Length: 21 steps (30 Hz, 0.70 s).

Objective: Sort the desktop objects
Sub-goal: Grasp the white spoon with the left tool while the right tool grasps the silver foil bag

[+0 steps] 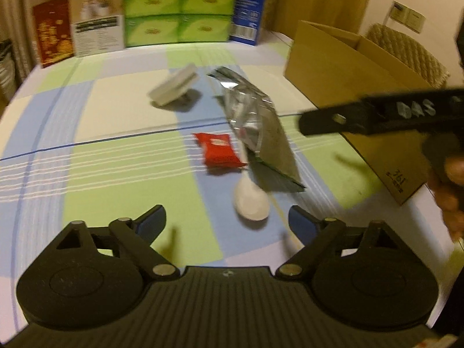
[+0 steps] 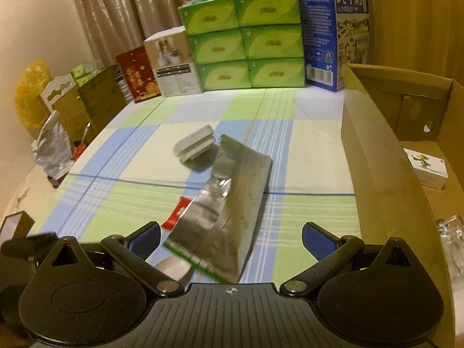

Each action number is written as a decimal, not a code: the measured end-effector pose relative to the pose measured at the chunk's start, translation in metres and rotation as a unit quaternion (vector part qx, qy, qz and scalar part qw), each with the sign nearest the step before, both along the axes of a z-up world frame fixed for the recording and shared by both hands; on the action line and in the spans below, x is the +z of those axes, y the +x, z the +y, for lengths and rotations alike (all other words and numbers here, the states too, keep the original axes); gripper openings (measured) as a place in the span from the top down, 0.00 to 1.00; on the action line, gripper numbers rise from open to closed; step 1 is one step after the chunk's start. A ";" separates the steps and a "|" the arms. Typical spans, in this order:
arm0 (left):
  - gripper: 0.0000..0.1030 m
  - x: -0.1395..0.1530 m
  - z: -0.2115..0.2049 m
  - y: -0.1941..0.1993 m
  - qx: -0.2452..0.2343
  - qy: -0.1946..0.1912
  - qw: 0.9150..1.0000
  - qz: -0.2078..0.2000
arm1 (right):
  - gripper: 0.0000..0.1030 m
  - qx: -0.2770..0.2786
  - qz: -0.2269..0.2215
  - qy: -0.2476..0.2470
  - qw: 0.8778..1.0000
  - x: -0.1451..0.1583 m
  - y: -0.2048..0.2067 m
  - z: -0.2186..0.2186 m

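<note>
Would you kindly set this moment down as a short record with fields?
surface: checked green, blue and white tablecloth
loose items: silver foil pouch; red snack packet; white plastic spoon; white rectangular block
overlap: pouch lies over spoon handle
container: open brown cardboard box, at right
in box: small white printed carton
left tongs: open, empty
right tongs: open, empty

We see the silver pouch (image 2: 229, 203) covering most of the red packet (image 2: 177, 214) and part of the white spoon (image 2: 174, 269) in the right wrist view; the cardboard box (image 2: 374, 156) runs off the right edge; a clear object (image 2: 451, 249) inside it is too blurred to identify
</note>
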State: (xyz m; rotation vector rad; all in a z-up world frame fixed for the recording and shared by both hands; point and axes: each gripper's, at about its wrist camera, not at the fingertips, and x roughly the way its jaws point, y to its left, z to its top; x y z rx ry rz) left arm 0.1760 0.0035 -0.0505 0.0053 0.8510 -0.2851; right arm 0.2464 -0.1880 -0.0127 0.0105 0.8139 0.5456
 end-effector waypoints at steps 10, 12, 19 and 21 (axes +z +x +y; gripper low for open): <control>0.44 -0.023 -0.026 0.029 -0.049 0.021 0.999 0.012 | 0.02 0.008 0.039 0.027 0.999 -0.015 0.032 0.007; 0.60 -0.027 -0.026 0.034 -0.048 0.019 0.998 0.019 | 0.02 0.010 0.045 0.030 0.998 -0.019 0.037 0.009; 0.73 -0.024 -0.011 0.035 -0.024 0.033 0.999 0.021 | 0.02 0.010 0.061 0.034 0.997 -0.028 0.051 0.016; 0.73 -0.022 -0.005 0.035 -0.016 0.037 0.999 0.023 | 0.03 0.011 0.065 0.032 0.997 -0.030 0.054 0.019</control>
